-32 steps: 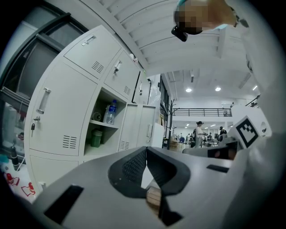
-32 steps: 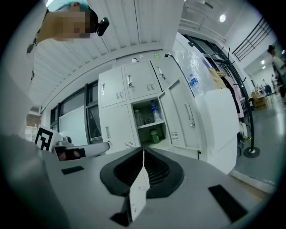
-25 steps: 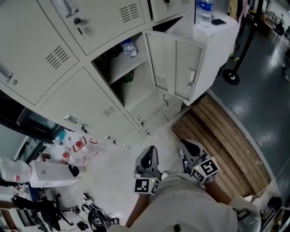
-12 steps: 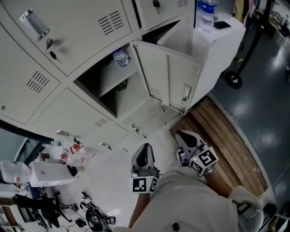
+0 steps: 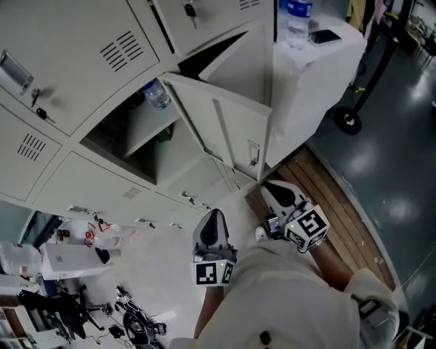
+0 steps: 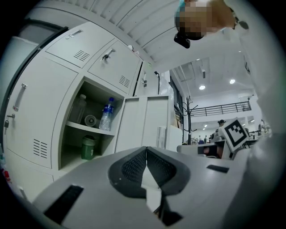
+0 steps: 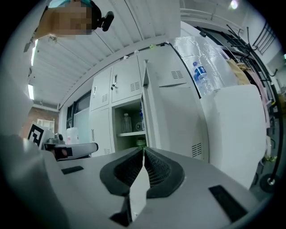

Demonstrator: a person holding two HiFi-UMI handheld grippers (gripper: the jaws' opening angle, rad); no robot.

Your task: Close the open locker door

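Observation:
The open locker door is pale grey with a small handle and swings out to the right of its compartment. A water bottle and a green cup stand inside on shelves. My left gripper is shut and empty, held low in front of the lockers and short of the door. My right gripper is also shut and empty, below the door's free edge and not touching it. In the right gripper view the door fills the middle, beyond the shut gripper.
A white cabinet with a water bottle on top stands right behind the door. Wooden slats cover the floor at the right. A stanchion base stands beyond. Bags and cables lie on the floor at the left.
In the head view the lockers and door have slid left and grown larger. Both grippers stay shut and have edged slightly up toward the door.

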